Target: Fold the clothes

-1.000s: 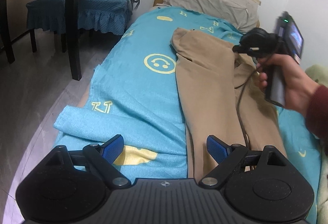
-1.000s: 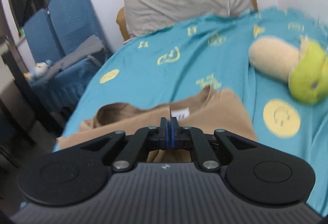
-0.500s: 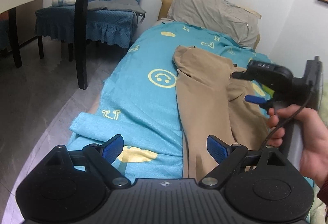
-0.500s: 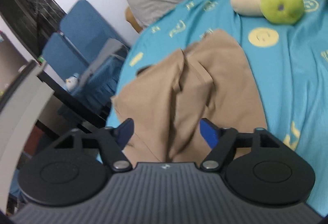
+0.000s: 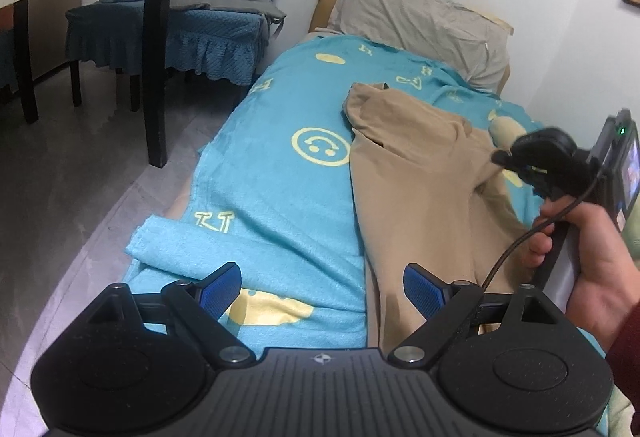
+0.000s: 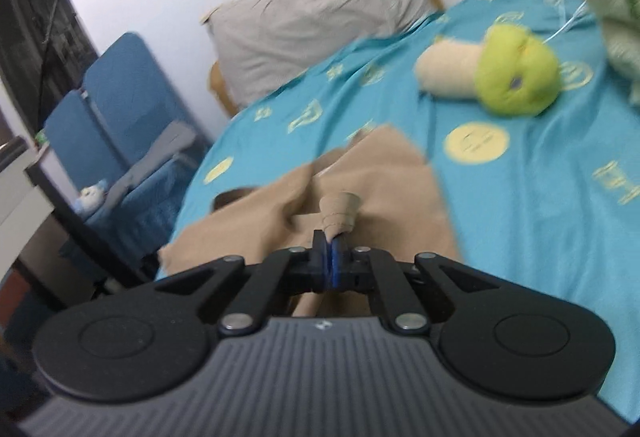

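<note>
Tan cotton garment (image 5: 416, 189) lies lengthwise on the turquoise blanket with yellow smiley and glyph prints (image 5: 276, 173), which covers the bed. The garment is partly folded along its length, with one rumpled end up toward the grey pillow (image 5: 416, 17) leaning at the wall.

Right gripper (image 6: 329, 263): blue pads pressed together, jaws just snapped closed, pinching a small bunched fold of the tan fabric that sticks out past the tips. The pinch is near the middle of the garment, and cloth spreads to both sides of it. The right wrist view is motion-blurred, so the fabric's edges are soft. In the left wrist view the same black gripper sits over the garment's right side, held by a hand (image 5: 592, 249) in a dark red sleeve, with a black cable (image 5: 516, 249) looping down from it.

Left gripper (image 5: 322, 287): jaws wide apart, nothing between the blue pads. It hovers over the near end of the bed, where the garment's long left edge meets the blanket. It is not touching either, as far as I can tell.

Yellow-green and beige plush toy (image 6: 500, 73) lies on the blanket beyond the garment, apart from it. Blue quilted chair (image 5: 200, 17) with a grey cloth on its seat stands beside the bed, near a dark table leg (image 5: 158, 77).
</note>
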Motion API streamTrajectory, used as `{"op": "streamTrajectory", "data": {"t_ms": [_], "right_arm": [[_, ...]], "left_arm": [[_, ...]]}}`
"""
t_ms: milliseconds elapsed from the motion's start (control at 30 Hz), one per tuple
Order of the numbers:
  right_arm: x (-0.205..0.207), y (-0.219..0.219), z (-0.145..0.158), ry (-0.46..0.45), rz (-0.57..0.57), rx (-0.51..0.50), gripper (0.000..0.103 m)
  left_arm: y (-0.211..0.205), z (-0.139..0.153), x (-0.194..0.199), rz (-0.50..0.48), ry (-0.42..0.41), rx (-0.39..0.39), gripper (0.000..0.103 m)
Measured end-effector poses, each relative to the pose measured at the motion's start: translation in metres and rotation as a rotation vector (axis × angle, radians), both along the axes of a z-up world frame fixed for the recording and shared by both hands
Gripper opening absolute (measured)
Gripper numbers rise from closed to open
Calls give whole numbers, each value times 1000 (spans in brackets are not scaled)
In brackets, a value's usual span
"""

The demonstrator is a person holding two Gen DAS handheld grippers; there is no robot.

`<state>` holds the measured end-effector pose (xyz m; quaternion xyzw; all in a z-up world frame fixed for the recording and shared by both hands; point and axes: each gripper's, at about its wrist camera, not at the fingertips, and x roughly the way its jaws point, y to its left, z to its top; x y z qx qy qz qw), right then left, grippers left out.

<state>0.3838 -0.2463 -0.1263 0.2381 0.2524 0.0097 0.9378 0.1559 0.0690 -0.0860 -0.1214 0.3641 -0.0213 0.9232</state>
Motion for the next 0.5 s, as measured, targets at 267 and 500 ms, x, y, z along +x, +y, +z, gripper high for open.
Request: {"op": "streamTrajectory", "data": {"t_ms": [267, 500], "right_arm": [[-14, -20, 5, 132, 41, 44, 8], [-105, -14, 63, 152, 161, -1, 29]], "left_arm": [[2, -10, 10, -26, 60, -55, 90], [1, -2, 1, -85, 84, -114, 90]]}}
